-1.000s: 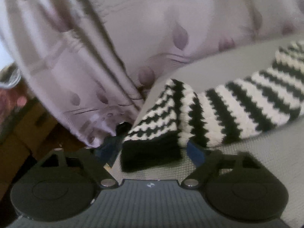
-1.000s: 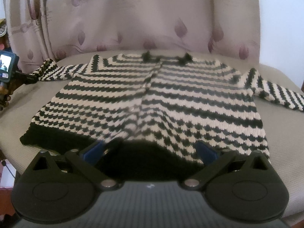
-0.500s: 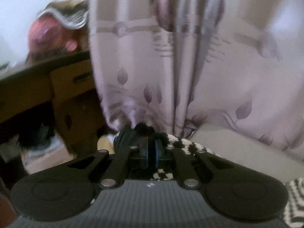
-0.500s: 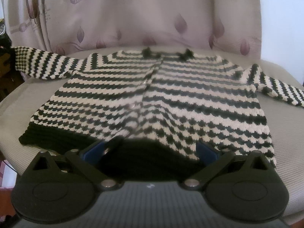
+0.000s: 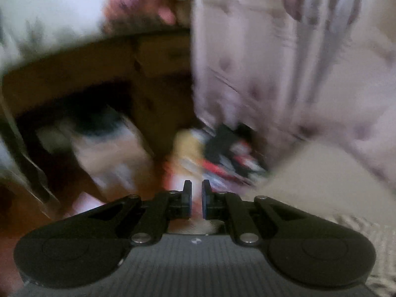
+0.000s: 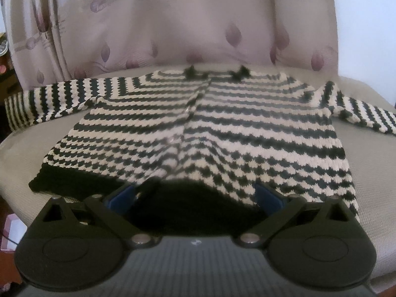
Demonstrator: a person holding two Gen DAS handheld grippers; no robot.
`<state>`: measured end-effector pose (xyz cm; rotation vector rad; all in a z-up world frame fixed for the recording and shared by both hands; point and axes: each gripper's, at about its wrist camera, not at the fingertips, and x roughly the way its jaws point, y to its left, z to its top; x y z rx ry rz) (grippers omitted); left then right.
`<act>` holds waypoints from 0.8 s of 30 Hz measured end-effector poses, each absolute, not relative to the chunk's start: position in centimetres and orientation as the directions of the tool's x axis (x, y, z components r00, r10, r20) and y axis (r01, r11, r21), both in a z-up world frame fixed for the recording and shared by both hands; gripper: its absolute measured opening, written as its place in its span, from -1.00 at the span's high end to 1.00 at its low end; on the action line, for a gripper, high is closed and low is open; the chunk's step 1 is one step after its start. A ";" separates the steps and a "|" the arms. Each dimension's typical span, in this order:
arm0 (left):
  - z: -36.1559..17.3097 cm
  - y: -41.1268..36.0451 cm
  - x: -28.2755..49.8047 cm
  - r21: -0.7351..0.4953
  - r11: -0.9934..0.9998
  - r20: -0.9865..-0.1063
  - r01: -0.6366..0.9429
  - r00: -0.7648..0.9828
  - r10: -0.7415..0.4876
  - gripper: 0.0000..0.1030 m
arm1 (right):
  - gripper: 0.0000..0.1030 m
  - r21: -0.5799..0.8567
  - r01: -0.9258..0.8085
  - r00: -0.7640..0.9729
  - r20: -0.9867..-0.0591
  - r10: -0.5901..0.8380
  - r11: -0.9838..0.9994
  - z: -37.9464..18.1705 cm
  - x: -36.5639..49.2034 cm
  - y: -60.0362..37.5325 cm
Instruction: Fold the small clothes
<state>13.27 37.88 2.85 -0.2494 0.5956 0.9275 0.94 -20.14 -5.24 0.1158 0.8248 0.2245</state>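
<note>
- The striped sweater point(image 6: 198, 128) lies spread flat, front up, on the grey cushion point(image 6: 29, 148), its black hem toward the near edge and its neckline toward the far edge by the curtain point(image 6: 173, 19)
- One sleeve point(image 6: 37, 101) stretches out to the cushion's left edge and the other sleeve point(image 6: 363, 116) to its right edge, where the end runs out of view
- Two small black bows point(image 6: 191, 70) sit at the collar, either side of the opening that runs down the middle of the front
- The right gripper point(image 6: 195, 195) sits low at the near edge with its blue-padded fingers point(image 6: 268, 195) spread wide; the middle of the black hem lies between them, and they have not closed on it
- The left gripper point(image 5: 195, 199) is off the cushion's left edge, its view badly blurred; its fingers are nearly together with a thin gap showing and nothing between them
- Past it are the curtain, a brown wooden desk point(image 5: 118, 57) and blurred clutter point(image 5: 222, 153) on the floor; a sliver of striped knit shows at the lower right corner of that view
</note>
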 end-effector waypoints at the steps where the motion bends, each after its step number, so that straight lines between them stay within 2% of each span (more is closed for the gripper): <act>1: 2.9 37.9 13.2 0.078 0.570 -0.554 -0.818 0.440 0.707 0.49 | -1.00 0.194 -0.152 0.657 -0.713 0.245 0.969 -5.2 0.9 -20.2; 4: 3.3 37.1 13.0 0.167 0.567 -0.452 -0.807 0.448 0.771 -0.02 | -1.00 0.200 -0.153 0.669 -0.700 0.250 0.968 -4.9 0.4 -20.6; 5: 3.6 36.3 12.9 0.194 0.565 -0.414 -0.802 0.455 0.788 -0.07 | -1.00 0.200 -0.152 0.674 -0.696 0.249 0.968 -4.7 0.2 -20.7; 7: 4.0 34.2 12.5 0.217 0.602 -0.343 -0.769 0.517 0.784 -0.46 | -1.00 0.201 -0.147 0.682 -0.688 0.246 0.969 -4.5 -0.2 -21.0; 9: 3.7 31.6 12.2 0.273 0.661 -0.293 -0.699 0.595 0.749 -0.69 | -1.00 0.206 -0.136 0.685 -0.687 0.242 0.969 -4.5 -0.6 -21.5; 12: 2.1 27.9 11.0 0.340 0.790 -0.278 -0.511 0.747 0.603 -0.67 | -1.00 0.213 -0.118 0.683 -0.691 0.235 0.970 -4.5 -1.0 -22.1; 16: -3.7 23.2 9.1 0.580 0.781 -0.302 -0.233 0.829 0.471 -0.67 | -1.00 0.213 -0.108 0.699 -0.678 0.226 0.971 -4.0 -1.6 -22.7; 19: -8.6 22.3 8.2 0.705 0.692 -0.298 -0.155 0.821 0.487 -0.65 | -1.00 0.217 -0.106 0.696 -0.681 0.228 0.970 -4.0 -1.7 -22.9; 24: -11.9 23.8 9.1 0.740 0.658 -0.308 -0.137 0.801 0.514 -0.65 | -1.00 0.199 -0.119 0.690 -0.688 0.225 0.973 -3.9 -2.2 -22.5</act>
